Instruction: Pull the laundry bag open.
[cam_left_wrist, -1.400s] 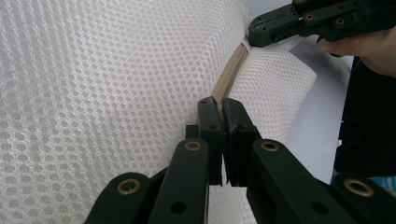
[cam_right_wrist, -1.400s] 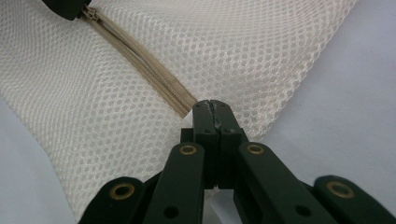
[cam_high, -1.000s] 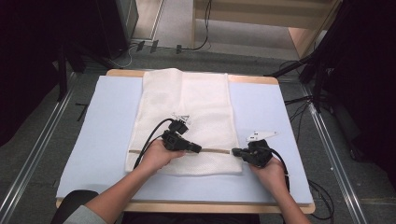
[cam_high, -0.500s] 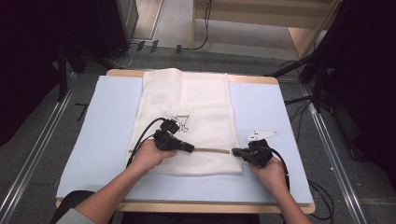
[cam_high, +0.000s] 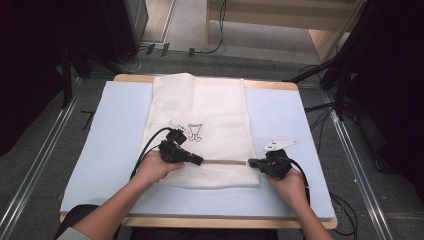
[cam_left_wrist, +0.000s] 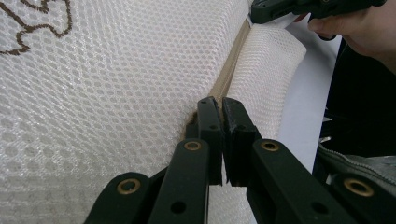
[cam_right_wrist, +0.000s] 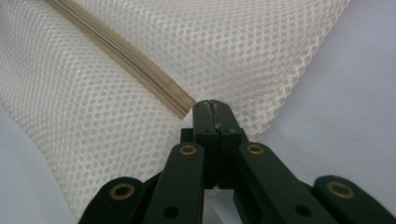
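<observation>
A white mesh bag (cam_high: 200, 100) lies flat on the table, with a small brown print (cam_high: 195, 131) and a tan zipper (cam_high: 225, 162) running across near its front edge. My left gripper (cam_high: 200, 160) is shut on the zipper's slider; in the left gripper view its jaws (cam_left_wrist: 219, 105) pinch a tan piece at the zipper line (cam_left_wrist: 231, 70). My right gripper (cam_high: 251, 162) is shut on the bag at the zipper's right end. In the right gripper view, its closed tips (cam_right_wrist: 212, 106) sit where the zipper (cam_right_wrist: 126, 58) stops. The right gripper (cam_left_wrist: 299, 7) also appears far off in the left gripper view.
The bag rests on a pale blue mat (cam_high: 115, 135) covering a wooden table (cam_high: 225, 222). Metal rails (cam_high: 45, 160) run along the floor on both sides. Cables (cam_high: 220, 40) lie on the floor behind the table, and dark equipment stands at left and right.
My left hand and gripper have slid left along the zipper, away from the right gripper, and more tan zipper shows between them. The right gripper has stayed put.
</observation>
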